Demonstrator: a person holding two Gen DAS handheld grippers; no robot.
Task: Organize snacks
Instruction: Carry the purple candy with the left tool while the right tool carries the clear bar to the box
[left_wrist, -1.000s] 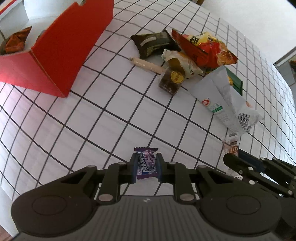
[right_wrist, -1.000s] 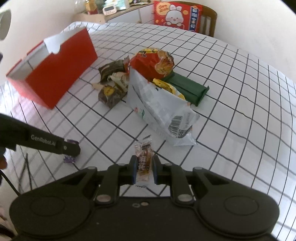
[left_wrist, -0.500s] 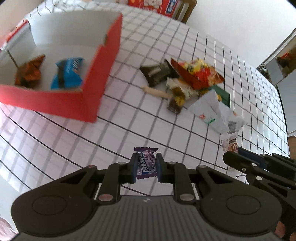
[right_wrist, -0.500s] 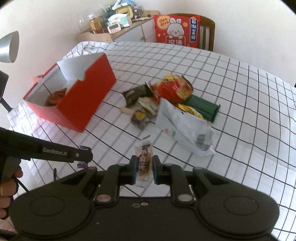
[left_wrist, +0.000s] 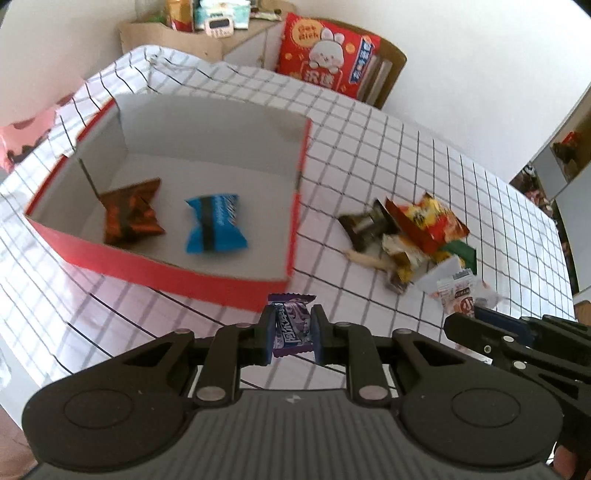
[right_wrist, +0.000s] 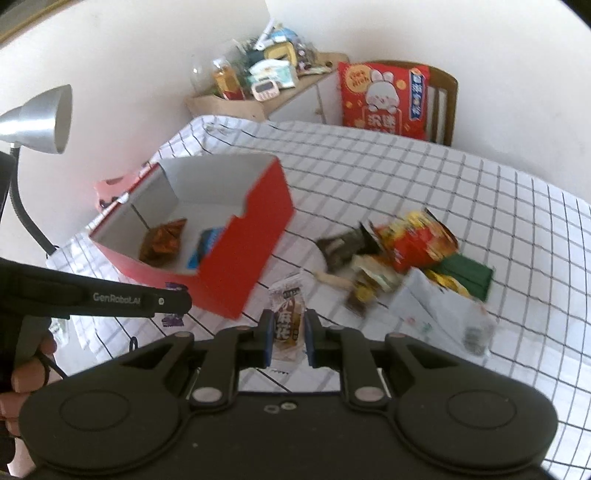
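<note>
My left gripper (left_wrist: 291, 334) is shut on a purple candy (left_wrist: 290, 325), held in the air just in front of the near wall of the red box (left_wrist: 184, 271). Inside the box lie an orange-brown packet (left_wrist: 129, 216) and a blue packet (left_wrist: 214, 225). My right gripper (right_wrist: 289, 332) is shut on a small brown-and-white snack packet (right_wrist: 288, 317), lifted above the checked tablecloth (right_wrist: 406, 177). That same packet (left_wrist: 456, 297) and the right gripper show at the right edge of the left wrist view. The left gripper (right_wrist: 173, 302) with its candy appears at the left of the right wrist view.
A heap of snacks (left_wrist: 410, 236) lies to the right of the box, among them a red-yellow bag (right_wrist: 421, 240), a green bar (right_wrist: 469, 273) and a white pouch (right_wrist: 439, 314). A desk lamp (right_wrist: 40, 118) stands at the left. A chair with a red cushion (right_wrist: 384, 99) is behind the table.
Both grippers rose and drew back with their snacks held. The red box's open inside and its two packets have come fully into the left wrist view; the room beyond the table now shows.
</note>
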